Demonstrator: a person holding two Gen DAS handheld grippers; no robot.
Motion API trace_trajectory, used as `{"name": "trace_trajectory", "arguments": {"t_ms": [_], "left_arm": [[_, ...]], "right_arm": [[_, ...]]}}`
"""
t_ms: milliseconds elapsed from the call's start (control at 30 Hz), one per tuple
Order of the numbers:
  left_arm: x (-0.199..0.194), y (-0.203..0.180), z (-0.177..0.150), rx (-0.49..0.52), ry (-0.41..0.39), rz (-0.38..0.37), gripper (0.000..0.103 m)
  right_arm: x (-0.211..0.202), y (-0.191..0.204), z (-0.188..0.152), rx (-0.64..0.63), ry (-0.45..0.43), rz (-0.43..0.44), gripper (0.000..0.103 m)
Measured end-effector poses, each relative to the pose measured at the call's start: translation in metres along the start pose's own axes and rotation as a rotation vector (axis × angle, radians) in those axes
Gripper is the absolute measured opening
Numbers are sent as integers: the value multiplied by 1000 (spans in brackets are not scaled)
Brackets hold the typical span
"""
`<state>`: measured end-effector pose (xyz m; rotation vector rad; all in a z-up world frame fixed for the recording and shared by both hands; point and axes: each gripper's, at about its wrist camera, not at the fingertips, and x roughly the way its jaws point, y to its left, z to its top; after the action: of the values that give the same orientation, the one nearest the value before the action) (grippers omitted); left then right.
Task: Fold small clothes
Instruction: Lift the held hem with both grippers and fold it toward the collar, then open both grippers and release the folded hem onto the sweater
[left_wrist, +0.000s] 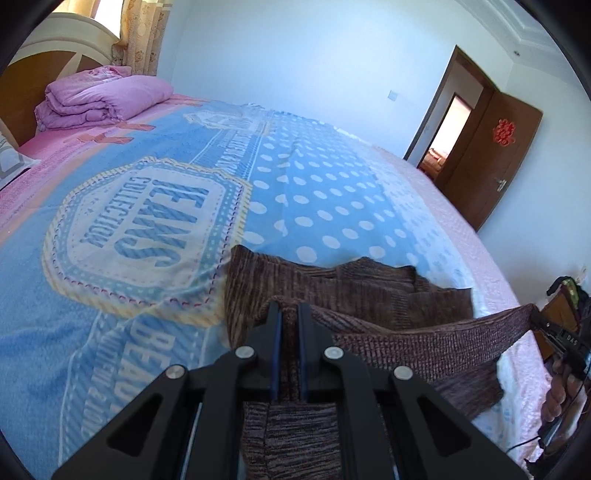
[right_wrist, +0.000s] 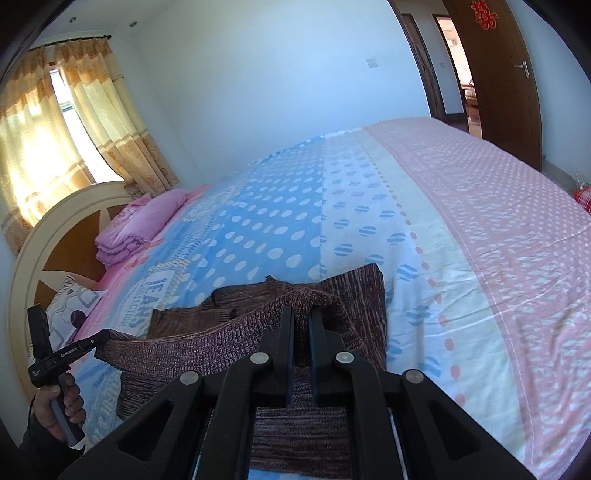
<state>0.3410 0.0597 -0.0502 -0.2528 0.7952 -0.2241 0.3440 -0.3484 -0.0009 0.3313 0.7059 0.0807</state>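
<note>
my left gripper (left_wrist: 290, 312) and right gripper (right_wrist: 301, 315) are each clamped on one edge of the brown knit garment (left_wrist: 369, 291), stretched above the near side of the bed (right_wrist: 461, 229). risk: uneven pull may skew the fold; knit may slip free.

I read "JEANS COLLECTION" in a badge printed on the blue bedsheet (left_wrist: 140, 218), upside down from the left wrist cam; below it only "BEAU…", rest blurred. Red paper double-happiness sign (left_wrist: 505, 132) on the brown door (left_wrist: 480, 177). White letters "DAS" on the right gripper (left_wrist: 533, 312) body. Left gripper (right_wrist: 105, 338) label too small to make out.
</note>
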Motion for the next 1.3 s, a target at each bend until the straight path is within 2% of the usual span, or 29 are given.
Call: {"name": "trace_trajectory", "arguments": {"t_ms": [167,333,400,433,467,500,533,567,600,633,667,767,800,867,900,1000,1033,1100,1167,1300], "left_arm": [[47,7,3,12,53,75,8],[77,7,5,25,90,113,9],[79,3,5,48,94,140,16],[74,1,4,63,84,153,18],[67,0,2,79,72,166,26],[63,-1,1,95,65,164,37],[53,-3,-3,131,52,158,44],[42,-7,-10,177,34,163,58],[39,-10,-14,217,20,175,72],[35,-16,-22,292,8,209,78],[37,-24,-31,381,15,259,81],[60,-41,-52,584,69,377,81],[69,-44,-54,624,77,406,82],[79,-47,-48,656,66,449,82],[86,-49,-36,649,50,492,82],[86,-38,9,513,2,536,82],[81,-31,27,438,-33,549,82],[76,-19,44,366,-38,535,84],[72,-10,47,346,-29,538,87],[63,2,28,357,-7,556,90]], "right_arm": [[53,-8,-1,-2,69,-49,6],[99,-15,0,-28,128,-109,6],[111,-13,-1,-83,140,-145,8],[112,-12,-1,-102,134,-166,11],[109,-9,-4,-136,131,-183,24],[105,-5,-7,-166,134,-174,48],[100,-1,-11,-198,138,-166,60],[94,4,-18,-253,146,-166,73],[90,9,-24,-300,148,-168,73],[88,13,-30,-350,154,-180,73],[90,19,-38,-419,174,-214,73],[109,28,-51,-569,214,-334,73],[117,31,-53,-615,215,-378,73],[134,38,-48,-676,234,-408,73],[140,43,-41,-702,224,-425,73],[150,55,-5,-709,163,-494,73],[149,55,7,-682,139,-515,73],[140,48,28,-580,89,-510,73],[134,36,35,-509,87,-484,73],[123,8,17,-463,117,-455,73]]}}
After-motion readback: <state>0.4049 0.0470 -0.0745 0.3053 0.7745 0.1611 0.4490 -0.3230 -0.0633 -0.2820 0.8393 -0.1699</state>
